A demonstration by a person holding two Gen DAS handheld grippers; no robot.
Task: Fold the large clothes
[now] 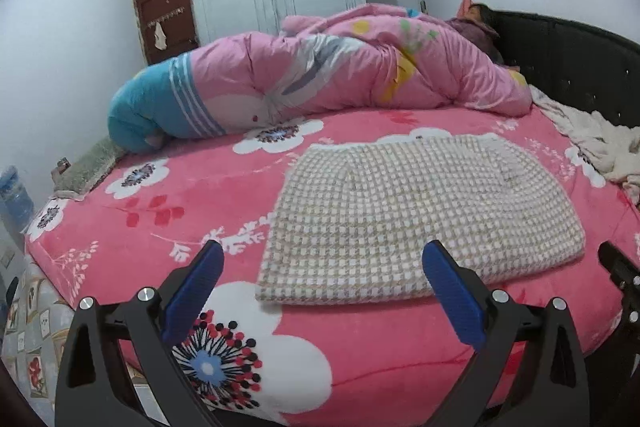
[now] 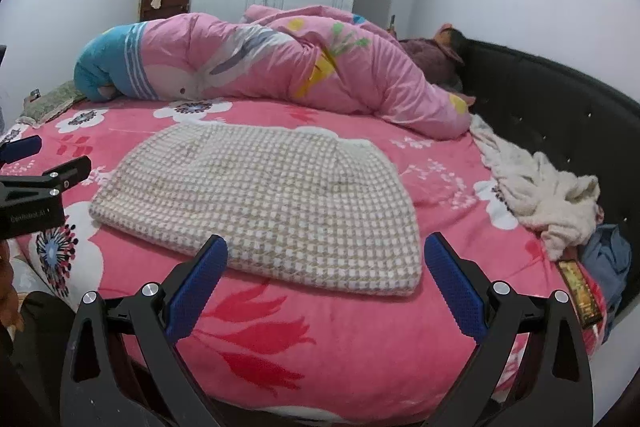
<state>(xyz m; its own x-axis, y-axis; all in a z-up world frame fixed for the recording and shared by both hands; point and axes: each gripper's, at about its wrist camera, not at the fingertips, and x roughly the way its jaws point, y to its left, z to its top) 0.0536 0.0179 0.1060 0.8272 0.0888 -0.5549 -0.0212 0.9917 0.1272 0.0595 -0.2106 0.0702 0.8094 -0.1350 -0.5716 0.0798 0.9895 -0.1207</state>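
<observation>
A beige and white checked garment (image 1: 404, 215) (image 2: 264, 203) lies folded flat on the pink flowered bed cover (image 1: 192, 195) (image 2: 360, 339). My left gripper (image 1: 322, 251) hovers above the garment's near left corner, its blue pads wide apart with nothing between them. Over the near right edge of the garment my right gripper (image 2: 326, 245) stands open too, empty. The left gripper's fingers (image 2: 24, 147) show at the left edge of the right wrist view, and part of the right gripper (image 1: 618, 267) shows at the right edge of the left wrist view.
A rolled pink quilt (image 1: 320, 71) (image 2: 280, 67) lies across the far side of the bed, with a person (image 1: 476, 23) (image 2: 444, 55) lying at the black headboard (image 1: 568, 67) (image 2: 540, 115). A cream fleece garment (image 1: 592, 143) (image 2: 548, 195) and blue cloth (image 2: 608, 259) sit at the right.
</observation>
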